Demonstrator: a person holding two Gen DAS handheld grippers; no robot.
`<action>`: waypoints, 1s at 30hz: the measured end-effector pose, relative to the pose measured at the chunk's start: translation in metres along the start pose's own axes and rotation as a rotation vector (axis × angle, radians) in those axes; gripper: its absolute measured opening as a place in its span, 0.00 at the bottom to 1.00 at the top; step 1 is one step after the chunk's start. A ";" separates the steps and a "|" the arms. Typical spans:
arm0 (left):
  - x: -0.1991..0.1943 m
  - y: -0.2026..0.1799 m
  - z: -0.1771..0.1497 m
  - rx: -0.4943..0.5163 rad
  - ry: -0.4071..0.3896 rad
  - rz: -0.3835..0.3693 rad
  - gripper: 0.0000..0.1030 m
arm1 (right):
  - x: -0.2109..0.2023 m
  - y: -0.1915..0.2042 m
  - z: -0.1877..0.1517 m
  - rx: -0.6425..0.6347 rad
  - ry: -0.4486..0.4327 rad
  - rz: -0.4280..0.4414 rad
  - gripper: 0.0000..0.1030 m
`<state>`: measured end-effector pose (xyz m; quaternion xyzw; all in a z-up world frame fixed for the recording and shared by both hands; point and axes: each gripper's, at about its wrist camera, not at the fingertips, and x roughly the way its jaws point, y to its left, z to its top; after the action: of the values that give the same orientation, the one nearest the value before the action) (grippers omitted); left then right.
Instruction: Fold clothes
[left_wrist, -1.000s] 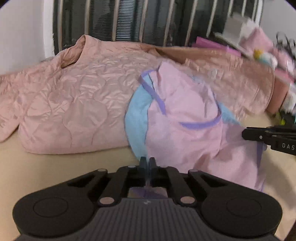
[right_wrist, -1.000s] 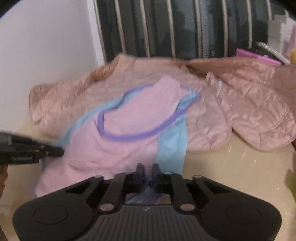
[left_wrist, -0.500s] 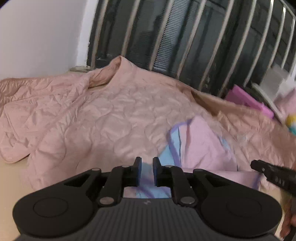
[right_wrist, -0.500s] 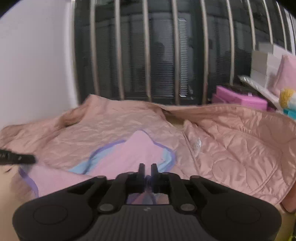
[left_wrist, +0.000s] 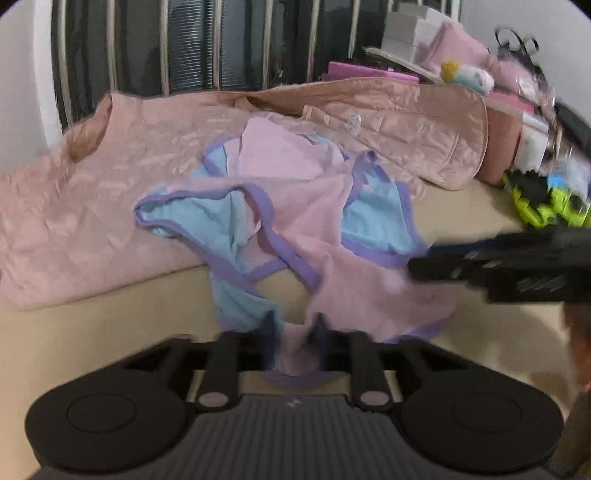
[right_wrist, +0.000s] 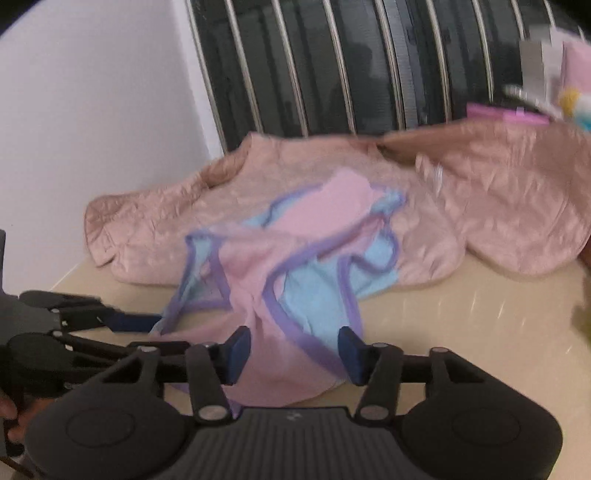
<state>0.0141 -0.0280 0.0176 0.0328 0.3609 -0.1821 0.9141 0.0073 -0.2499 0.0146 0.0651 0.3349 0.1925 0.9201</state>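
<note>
Your left tool (left_wrist: 293, 341) is clenched on the limp pink vest's (left_wrist: 314, 229) hem, your right tool (right_wrist: 293, 354) released over it; pinch its purple binding, it slumps

A home, likely a bedroom corner. A barred window (left_wrist: 221, 44) backs the beige bench (left_wrist: 92, 332). Clothes, a plush toy (left_wrist: 467, 75) and stacked boxes (left_wrist: 410, 29) crowd it.
</note>
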 end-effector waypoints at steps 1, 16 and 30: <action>-0.004 0.004 -0.001 -0.026 -0.003 -0.008 0.05 | 0.005 -0.003 -0.002 0.024 0.024 0.006 0.13; -0.107 0.013 -0.054 -0.273 -0.166 -0.183 0.04 | -0.094 0.009 -0.050 0.089 -0.066 0.138 0.04; -0.062 0.040 0.017 -0.286 -0.237 -0.031 0.29 | -0.052 0.003 -0.001 0.054 -0.208 0.023 0.07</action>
<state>-0.0022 0.0249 0.0688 -0.1249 0.2732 -0.1455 0.9426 -0.0312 -0.2677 0.0454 0.1134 0.2420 0.1860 0.9455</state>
